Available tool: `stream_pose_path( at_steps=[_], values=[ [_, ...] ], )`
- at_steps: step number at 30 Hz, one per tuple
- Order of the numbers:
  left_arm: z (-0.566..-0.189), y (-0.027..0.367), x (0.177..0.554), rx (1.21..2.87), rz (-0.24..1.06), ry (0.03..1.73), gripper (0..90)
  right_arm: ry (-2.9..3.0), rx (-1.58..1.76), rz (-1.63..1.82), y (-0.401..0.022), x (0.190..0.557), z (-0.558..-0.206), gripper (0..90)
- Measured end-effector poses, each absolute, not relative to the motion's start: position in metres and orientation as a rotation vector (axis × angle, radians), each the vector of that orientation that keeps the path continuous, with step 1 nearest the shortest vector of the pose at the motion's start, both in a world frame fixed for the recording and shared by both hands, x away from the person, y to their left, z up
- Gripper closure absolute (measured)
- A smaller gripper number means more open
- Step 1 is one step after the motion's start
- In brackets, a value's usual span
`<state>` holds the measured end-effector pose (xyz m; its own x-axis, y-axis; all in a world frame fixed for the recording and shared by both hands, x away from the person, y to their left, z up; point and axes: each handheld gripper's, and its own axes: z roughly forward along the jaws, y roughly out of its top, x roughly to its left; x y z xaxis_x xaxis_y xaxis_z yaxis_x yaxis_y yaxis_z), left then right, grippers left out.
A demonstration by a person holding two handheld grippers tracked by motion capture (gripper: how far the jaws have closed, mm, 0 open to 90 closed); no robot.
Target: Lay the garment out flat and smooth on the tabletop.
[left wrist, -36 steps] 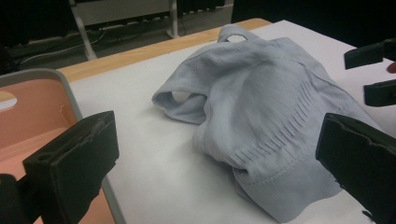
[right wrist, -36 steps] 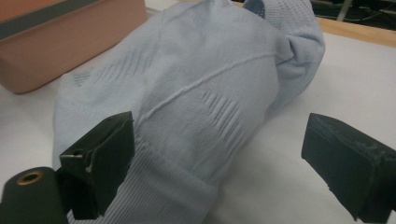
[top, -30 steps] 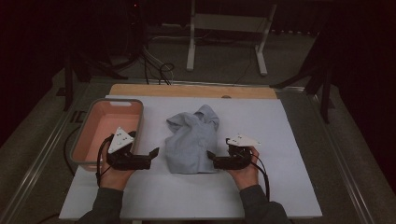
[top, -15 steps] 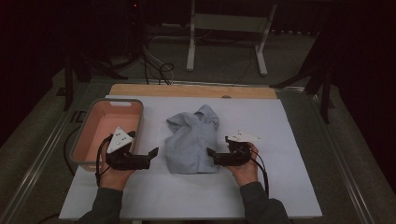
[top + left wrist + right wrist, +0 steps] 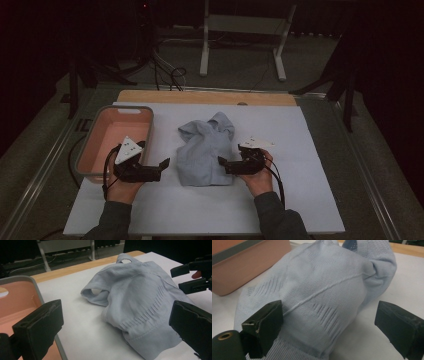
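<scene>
Since the earlier frame, right gripper [image 5: 223, 164] has advanced toward 9 o'clock onto the edge of the garment [image 5: 204, 150], jaws spread wide and holding nothing, indicating an imminent grasp. Left gripper [image 5: 164, 163], also wide open and empty, waits at the garment's 9 o'clock, near the pink bin [image 5: 87, 150]. The garment, a crumpled pale-blue ribbed knit, lies at worktop [image 5: 310, 175] centre.

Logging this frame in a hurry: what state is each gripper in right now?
Left gripper: open, holding nothing, beside the light blue garment.
Right gripper: open, jaws at the garment's edge, not clamped on it.
</scene>
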<state>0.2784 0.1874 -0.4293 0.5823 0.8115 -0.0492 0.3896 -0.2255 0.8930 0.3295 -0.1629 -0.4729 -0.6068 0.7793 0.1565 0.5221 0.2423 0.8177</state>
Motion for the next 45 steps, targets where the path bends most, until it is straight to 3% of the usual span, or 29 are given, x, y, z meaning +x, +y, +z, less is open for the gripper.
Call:
stream_pose_path(
  at_steps=[23, 33, 45],
  values=[
    [-0.428, 0.187, 0.278, 1.831, 0.54, 0.972, 0.4, 2.332, 1.271, 1.242, -0.141, 0.344, -0.484, 9.1],
    [-0.429, 0.186, 0.278, 1.832, 0.537, 0.971, 0.4, 2.366, 1.277, 1.24, -0.139, 0.344, -0.486, 24.4],
    [-0.429, 0.186, 0.278, 1.834, 0.538, 0.972, 0.4, 2.346, 1.27, 1.214, -0.14, 0.342, -0.484, 55.8]
  ],
)
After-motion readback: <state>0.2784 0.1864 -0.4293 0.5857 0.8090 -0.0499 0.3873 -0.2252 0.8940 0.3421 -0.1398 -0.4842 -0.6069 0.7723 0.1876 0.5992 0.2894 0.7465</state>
